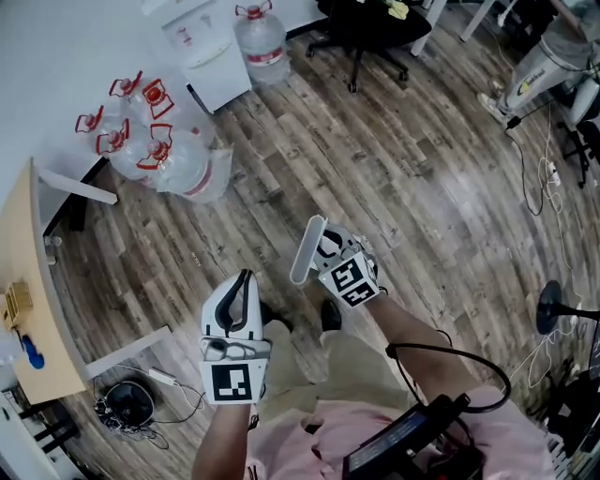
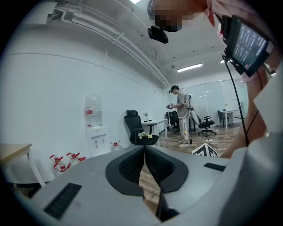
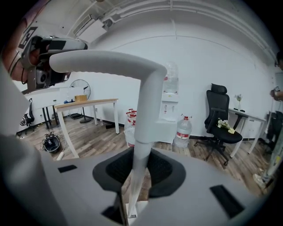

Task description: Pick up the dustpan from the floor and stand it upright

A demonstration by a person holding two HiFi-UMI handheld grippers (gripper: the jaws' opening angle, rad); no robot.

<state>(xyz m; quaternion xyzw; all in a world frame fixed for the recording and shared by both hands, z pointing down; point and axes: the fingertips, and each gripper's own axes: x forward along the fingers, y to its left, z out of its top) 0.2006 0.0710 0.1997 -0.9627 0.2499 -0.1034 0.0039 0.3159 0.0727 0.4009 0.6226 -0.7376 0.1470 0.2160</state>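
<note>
White-handled dustpan [image 3: 148,97], just 1, is clenched in right gripper [image 3: 140,155]; left gripper [image 2: 144,150] closed empty.

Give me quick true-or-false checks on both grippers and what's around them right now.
1. The right gripper is shut on the pale grey plastic dustpan handle. True.
2. The left gripper grips that handle too. False: its jaws are together on nothing.
3. The clear water jugs with red handles stand on the light wooden table. False: they are on the floor.
4. A black office chair stands near the white water dispenser. True.
</note>
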